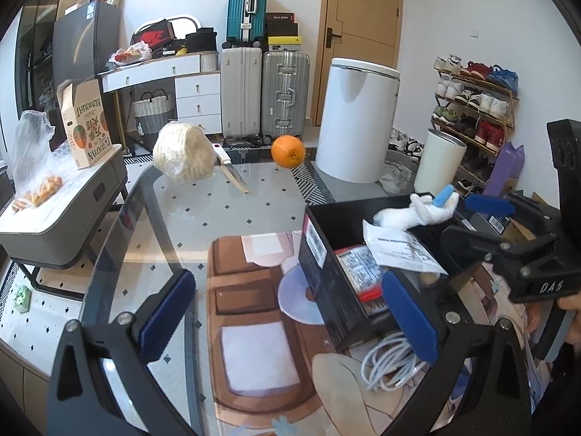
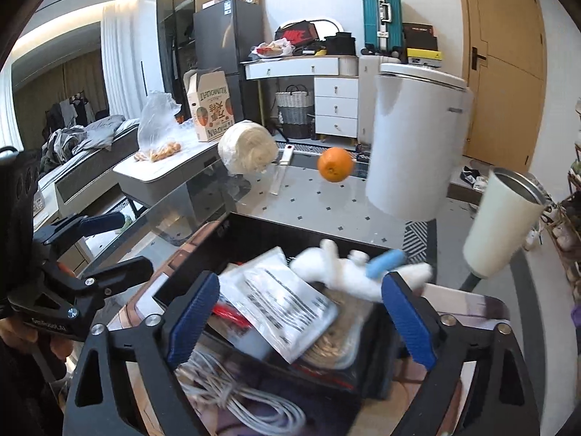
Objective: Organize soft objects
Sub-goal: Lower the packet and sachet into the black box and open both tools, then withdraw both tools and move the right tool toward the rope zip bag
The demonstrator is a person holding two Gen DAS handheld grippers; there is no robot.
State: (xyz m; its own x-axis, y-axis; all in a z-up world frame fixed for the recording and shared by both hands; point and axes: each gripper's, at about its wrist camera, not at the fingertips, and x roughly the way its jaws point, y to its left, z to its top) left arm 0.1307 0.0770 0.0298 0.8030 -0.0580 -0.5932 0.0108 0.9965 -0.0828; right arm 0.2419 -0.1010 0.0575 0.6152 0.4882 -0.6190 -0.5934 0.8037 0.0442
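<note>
A white plush toy (image 2: 341, 272) with a blue piece sits over the far side of the black box (image 2: 276, 229), blurred. It is just past my right gripper (image 2: 299, 281), which is open, and no pad presses on it. In the left wrist view the toy (image 1: 410, 214) is at the box's (image 1: 326, 254) back edge, left of the right gripper (image 1: 457, 218). The box holds a white paper packet (image 2: 287, 309) and a red packet (image 1: 359, 269). My left gripper (image 1: 288, 276) is open and empty over the table mat, left of the box. It also shows at the left of the right wrist view (image 2: 137, 239).
A coiled white cable (image 1: 392, 363) lies in front of the box. On the glass table (image 1: 225, 218) farther off are an orange (image 1: 288, 151), a wrapped pale bundle (image 1: 183, 152), a knife (image 1: 232, 170) and a white cup (image 2: 504, 225). A white bin (image 1: 357, 120) stands behind.
</note>
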